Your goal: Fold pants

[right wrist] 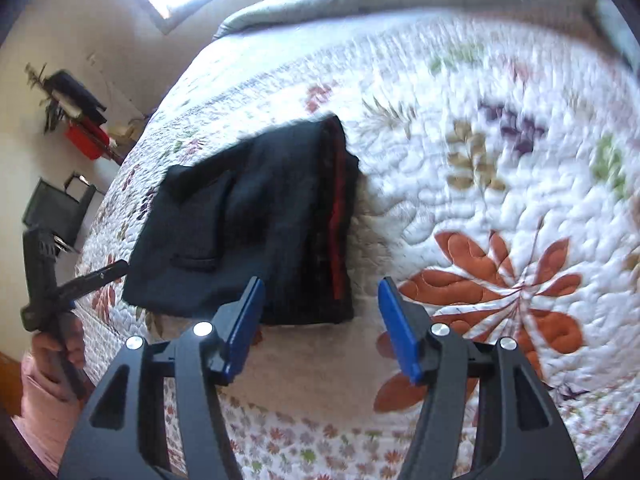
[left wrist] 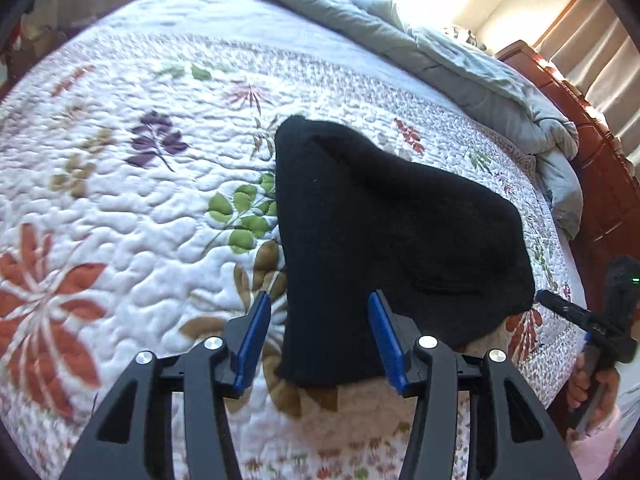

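Observation:
The black pants point(left wrist: 384, 224) lie folded into a compact bundle on the floral quilt. In the right wrist view the pants point(right wrist: 248, 224) show a back pocket and a red stripe along the right edge. My left gripper point(left wrist: 318, 336) is open, hovering just above the near edge of the bundle, holding nothing. My right gripper point(right wrist: 322, 328) is open and empty, hovering just in front of the bundle's near right corner. The right gripper also shows at the right edge of the left wrist view point(left wrist: 560, 304), beside the pants. The left gripper shows at the left of the right wrist view point(right wrist: 100, 274).
The white quilt point(left wrist: 120, 200) with leaf and flower prints covers the bed. A grey duvet point(left wrist: 460, 52) is bunched along the far side by a wooden headboard point(left wrist: 592, 160). A shelf with red and black items point(right wrist: 80, 120) stands by the wall past the bed edge.

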Tool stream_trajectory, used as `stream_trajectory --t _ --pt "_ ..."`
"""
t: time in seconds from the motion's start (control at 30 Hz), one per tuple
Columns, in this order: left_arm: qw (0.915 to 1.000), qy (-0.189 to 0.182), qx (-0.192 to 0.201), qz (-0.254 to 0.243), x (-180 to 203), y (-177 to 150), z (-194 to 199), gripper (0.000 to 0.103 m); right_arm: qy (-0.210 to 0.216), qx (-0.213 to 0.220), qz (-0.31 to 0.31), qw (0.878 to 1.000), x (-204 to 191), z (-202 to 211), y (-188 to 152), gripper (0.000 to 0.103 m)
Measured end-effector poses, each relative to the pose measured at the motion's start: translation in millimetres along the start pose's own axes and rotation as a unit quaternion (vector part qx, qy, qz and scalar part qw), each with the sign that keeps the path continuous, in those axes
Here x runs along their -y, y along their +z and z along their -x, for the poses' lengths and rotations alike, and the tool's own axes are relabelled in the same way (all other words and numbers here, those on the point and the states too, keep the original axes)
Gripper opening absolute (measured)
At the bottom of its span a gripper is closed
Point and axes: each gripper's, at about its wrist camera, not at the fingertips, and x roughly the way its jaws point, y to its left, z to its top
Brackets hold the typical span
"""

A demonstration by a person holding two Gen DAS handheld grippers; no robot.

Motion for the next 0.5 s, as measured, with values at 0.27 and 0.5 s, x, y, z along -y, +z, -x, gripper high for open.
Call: stream_trajectory --t 0.27,0.5 --pt "0.9989 0.029 -0.025 -0.026 43 2 -21 0.059 0.039 -0.029 0.026 0.998 -39 -22 4 0.058" --pt "0.9957 0.063 -0.045 -0.051 46 -8 -49 0.060 0.046 -0.046 -0.038 0.997 -9 -44 -10 0.045"
